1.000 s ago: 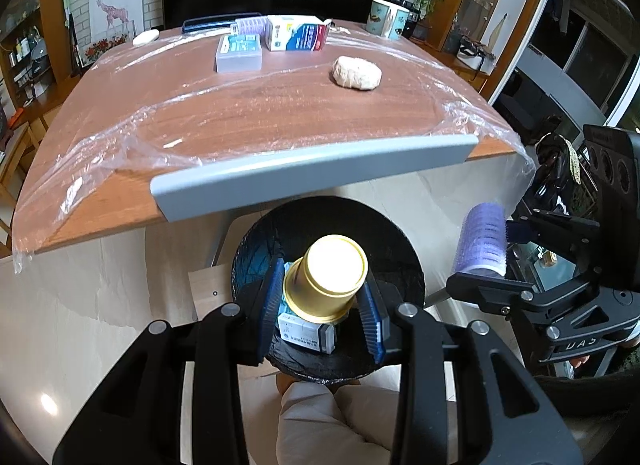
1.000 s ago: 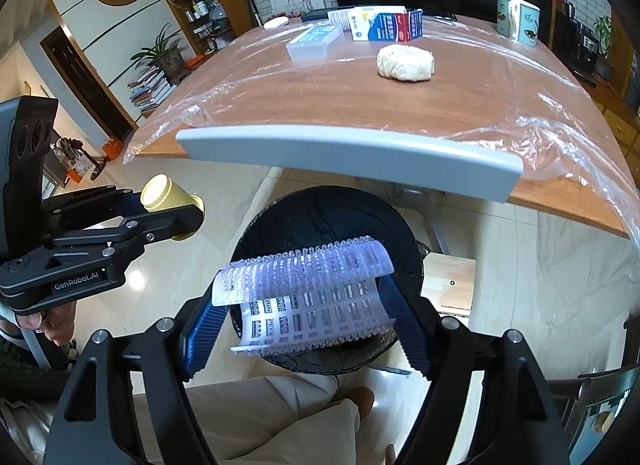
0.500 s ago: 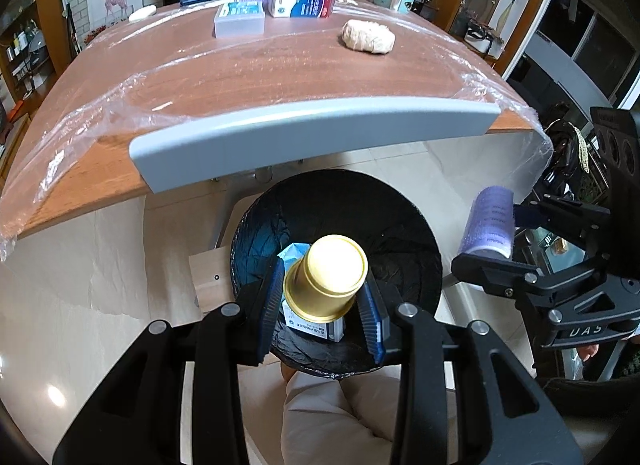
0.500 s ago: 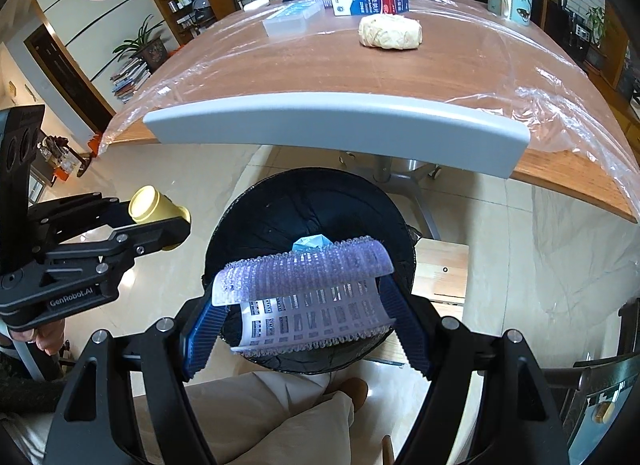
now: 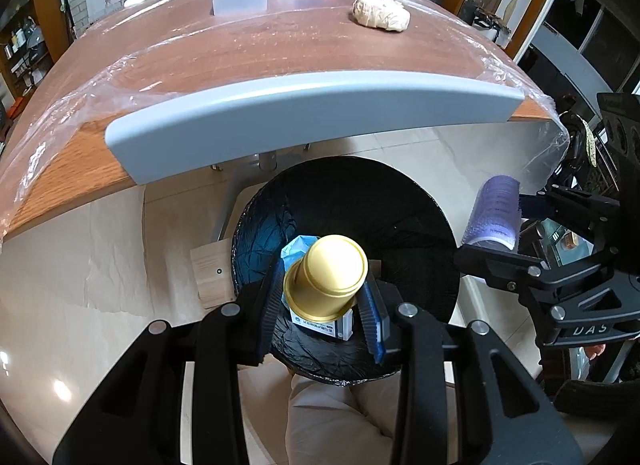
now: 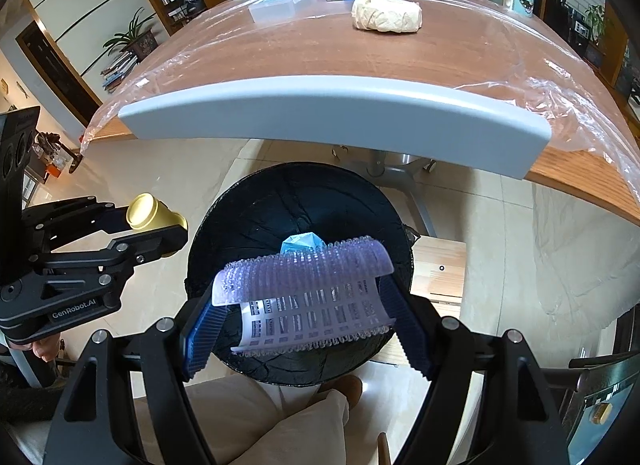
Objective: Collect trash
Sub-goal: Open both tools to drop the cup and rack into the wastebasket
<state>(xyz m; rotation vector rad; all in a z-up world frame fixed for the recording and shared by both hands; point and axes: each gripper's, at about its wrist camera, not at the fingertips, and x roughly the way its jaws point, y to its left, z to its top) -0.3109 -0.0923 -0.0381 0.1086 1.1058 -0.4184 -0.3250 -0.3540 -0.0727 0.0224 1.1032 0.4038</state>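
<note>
Bin (image 5: 400, 201): round, black crinkly bag | left gripper (image 5: 322, 301): clamped on shiny gold cup (image 5: 326, 275) | right gripper (image 6: 306, 305): clamped on bumpy purple curved sheet (image 6: 308, 293)

We see the left black two-finger gripper (image 5: 323, 307) built from matte black angular linkage arms joined by round silver screws, its fingers faced with blue ribbed pads (image 5: 373, 319). The right black two-finger gripper (image 6: 304, 317) has the same dark frame, silver pivot screws and blue ridged pads (image 6: 202, 331). From the side, one body bears white "GenRobot.AI" lettering, the other raised letters reading "DAS". A tall black housing with round recesses rises at the back of each. Below the grippers we see the person's cream-coloured trousers (image 6: 280, 425) and a brown shoe (image 6: 347, 385).
</note>
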